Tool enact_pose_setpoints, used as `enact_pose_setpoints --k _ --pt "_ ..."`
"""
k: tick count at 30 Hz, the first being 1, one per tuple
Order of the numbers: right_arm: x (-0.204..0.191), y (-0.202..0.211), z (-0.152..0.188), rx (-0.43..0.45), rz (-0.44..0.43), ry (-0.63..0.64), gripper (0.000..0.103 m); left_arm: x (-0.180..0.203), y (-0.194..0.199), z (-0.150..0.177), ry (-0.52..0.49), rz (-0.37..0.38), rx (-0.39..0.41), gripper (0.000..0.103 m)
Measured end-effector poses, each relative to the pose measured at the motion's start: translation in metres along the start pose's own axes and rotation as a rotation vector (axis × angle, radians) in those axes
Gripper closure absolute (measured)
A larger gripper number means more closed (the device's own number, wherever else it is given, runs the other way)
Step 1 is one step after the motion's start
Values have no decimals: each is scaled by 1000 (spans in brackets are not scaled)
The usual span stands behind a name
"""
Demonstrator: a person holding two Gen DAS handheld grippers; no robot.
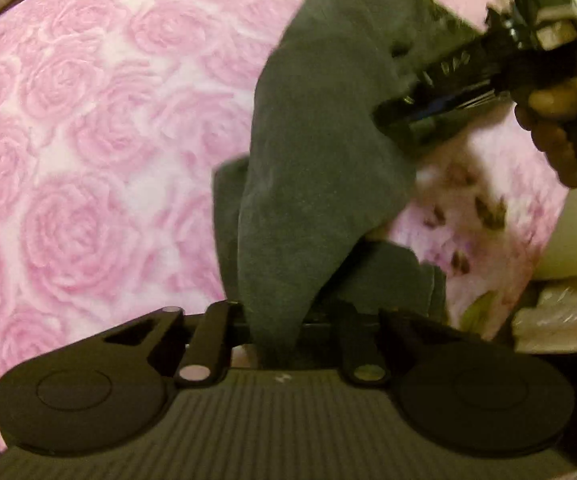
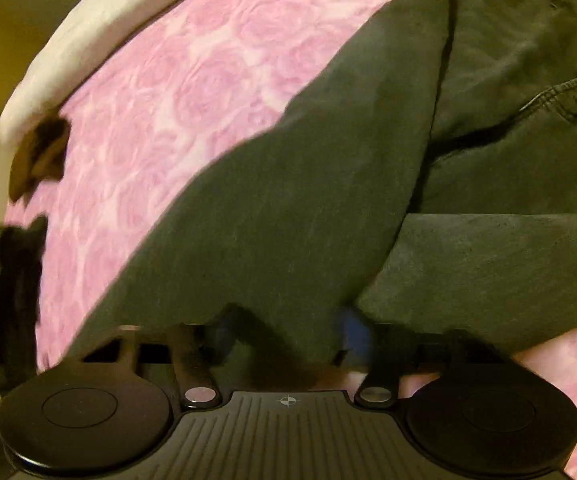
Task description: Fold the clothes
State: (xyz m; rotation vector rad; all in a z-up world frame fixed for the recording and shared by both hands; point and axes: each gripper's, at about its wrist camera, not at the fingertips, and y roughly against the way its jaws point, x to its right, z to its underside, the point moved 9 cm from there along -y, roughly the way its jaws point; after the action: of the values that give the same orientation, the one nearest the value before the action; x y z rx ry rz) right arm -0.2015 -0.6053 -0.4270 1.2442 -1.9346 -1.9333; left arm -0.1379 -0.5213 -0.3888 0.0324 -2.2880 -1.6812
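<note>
Matt dark grey cloth garment, plush pink rose-embossed bedspread, matt black plastic gripper bodies

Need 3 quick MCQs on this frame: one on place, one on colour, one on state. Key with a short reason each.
1. Where does the garment lie?
A. on a rose-print bedspread
B. on a wooden floor
C. in a basket

2. What colour is the garment?
A. white
B. dark grey
C. red

3. What is the left gripper doing?
A. open above bare bedspread
B. shut on the garment
C. holding a hanger

Key: 1 A, pink roses surround the cloth in both views. 2 B, the fabric reads dark grey in both. 3 B, cloth runs straight into its closed jaws in the left wrist view.
</note>
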Motion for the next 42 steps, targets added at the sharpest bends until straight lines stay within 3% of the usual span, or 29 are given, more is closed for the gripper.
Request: enact_pose_setpoints --k 3,6,8,11,14,15,16,17,23,27,28,29,31,33,36,39,42 --pt "-32 22 -21 30 -28 10 99 -39 34 -24 42 60 49 96" --pt "-94 54 -65 101 -81 100 99 -83 53 -51 59 62 82 84" --pt "-132 58 -105 143 -117 117 99 -119 63 -68 100 -10 121 68" --pt "-174 44 -174 218 -145 114 96 -166 85 -84 166 -120 194 58" --pt "-192 25 -216 274 -118 114 75 -185 101 -74 195 -204 244 39" --pt "-197 20 -221 297 -105 131 60 -185 102 -67 192 -214 249 38" --pt "-201 16 -220 313 -93 155 50 -180 99 -60 186 -205 245 38" --pt "-202 14 -215 321 -80 179 48 -173 94 -53 180 -192 239 38" --pt "-165 -22 -142 182 36 253 46 -98 40 -30 121 -47 164 36" --pt "-111 -38 -89 81 142 252 46 -60 -10 -25 -50 -105 78 36" --pt "-99 -38 -78 61 164 253 45 -52 -23 -23 -100 -128 51 42" --pt "-88 -36 -68 45 184 268 45 -50 -31 -21 -141 -162 26 69" --pt "-73 -33 -54 24 219 343 45 -60 -31 -17 -134 -169 7 92" --pt "-64 -32 -42 5 253 450 45 -79 -14 -20 -58 -152 32 99" --pt "-54 -30 -26 -33 280 581 44 -130 38 -33 45 -173 104 99" --pt "-42 -26 -15 -50 298 616 44 -209 89 -61 149 -350 188 102" --pt "-32 -21 -12 -37 300 545 44 -290 143 -87 254 -540 273 102"
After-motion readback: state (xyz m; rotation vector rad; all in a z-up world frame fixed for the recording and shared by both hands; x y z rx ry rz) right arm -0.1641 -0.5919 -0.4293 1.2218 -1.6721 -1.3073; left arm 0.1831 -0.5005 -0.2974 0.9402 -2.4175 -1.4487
